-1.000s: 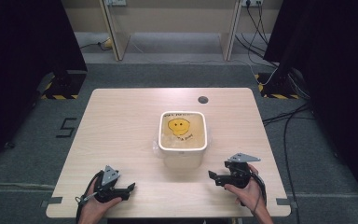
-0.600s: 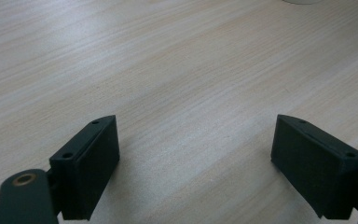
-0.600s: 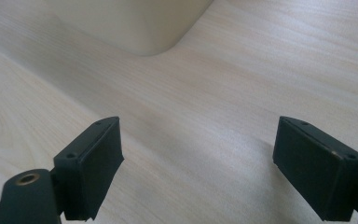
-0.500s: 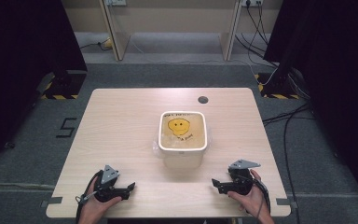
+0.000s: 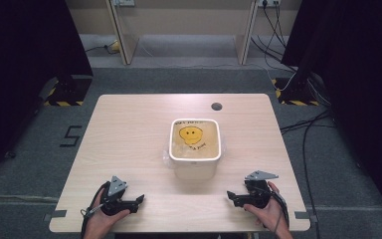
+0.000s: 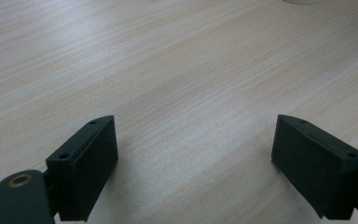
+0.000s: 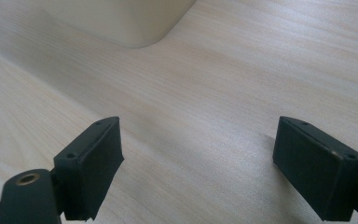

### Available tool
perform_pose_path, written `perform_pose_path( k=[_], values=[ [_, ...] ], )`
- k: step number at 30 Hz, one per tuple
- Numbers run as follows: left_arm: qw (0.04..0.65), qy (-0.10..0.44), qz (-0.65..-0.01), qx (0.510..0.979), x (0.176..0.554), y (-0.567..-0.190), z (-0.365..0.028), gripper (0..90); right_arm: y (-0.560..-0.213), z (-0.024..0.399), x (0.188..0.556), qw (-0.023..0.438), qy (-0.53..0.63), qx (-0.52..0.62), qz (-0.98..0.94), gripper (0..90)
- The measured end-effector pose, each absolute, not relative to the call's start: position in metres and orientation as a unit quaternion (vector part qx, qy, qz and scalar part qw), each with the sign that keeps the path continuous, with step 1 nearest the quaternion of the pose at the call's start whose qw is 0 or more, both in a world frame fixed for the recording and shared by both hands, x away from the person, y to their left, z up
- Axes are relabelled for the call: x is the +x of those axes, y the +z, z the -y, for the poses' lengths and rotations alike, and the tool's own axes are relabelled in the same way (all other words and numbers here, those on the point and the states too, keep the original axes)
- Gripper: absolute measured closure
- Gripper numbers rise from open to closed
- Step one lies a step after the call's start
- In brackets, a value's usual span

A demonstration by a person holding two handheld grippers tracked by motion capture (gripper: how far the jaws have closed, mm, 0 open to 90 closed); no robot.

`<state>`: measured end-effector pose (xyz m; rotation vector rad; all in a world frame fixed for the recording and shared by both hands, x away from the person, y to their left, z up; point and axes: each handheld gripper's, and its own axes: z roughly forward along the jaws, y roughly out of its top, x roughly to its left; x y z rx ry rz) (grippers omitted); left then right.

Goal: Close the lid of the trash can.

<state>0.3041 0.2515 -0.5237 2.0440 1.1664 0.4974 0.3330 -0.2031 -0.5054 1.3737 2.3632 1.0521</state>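
Observation:
A white square tub [image 5: 195,149] with a yellow smiley face inside stands near the middle of the wooden table [image 5: 129,129]. My left gripper [image 5: 138,200] rests at the front left, held by a hand, jaws wide open over bare wood [image 6: 191,154]. My right gripper [image 5: 230,195] sits at the front right, open too [image 7: 196,158], pointing toward the tub, whose rounded lower corner [image 7: 121,23] lies ahead of it. Neither gripper holds anything.
A small dark round disc [image 5: 216,106] lies on the table's far side. Grey carpet surrounds the table, with cables [image 5: 303,124] on the right and a floor marking "5" [image 5: 70,135] on the left.
My right gripper has drawn back toward the front edge of the table and a little to the right. The left gripper has hardly moved.

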Motion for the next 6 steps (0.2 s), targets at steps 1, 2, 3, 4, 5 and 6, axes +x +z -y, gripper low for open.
perform_pose_path(
  k=[1,2,3,4,5,6],
  values=[
    [0.36,0.193,-0.452,0.793,0.3041,-0.5237,-0.2516,13.4,-0.5055,0.203,0.333,0.106,0.357,0.466,-0.802,15.8],
    [0.36,0.193,-0.452,0.793,0.3042,-0.5237,-0.2516,13.3,-0.5056,0.2028,0.333,0.107,0.357,0.467,-0.802,15.8],
    [0.36,0.192,-0.453,0.793,0.3042,-0.5237,-0.2516,13.3,-0.5058,0.2027,0.3331,0.107,0.357,0.466,-0.802,15.8],
    [0.36,0.192,-0.453,0.793,0.3042,-0.5237,-0.2515,13.2,-0.506,0.2026,0.3332,0.107,0.357,0.466,-0.802,15.8],
    [0.36,0.192,-0.453,0.793,0.3043,-0.5237,-0.2515,13.2,-0.5061,0.2026,0.3332,0.107,0.357,0.467,-0.802,15.8],
    [0.36,0.192,-0.453,0.793,0.3043,-0.5237,-0.2515,13.2,-0.5063,0.2026,0.3333,0.108,0.357,0.467,-0.802,15.8]
  ],
)
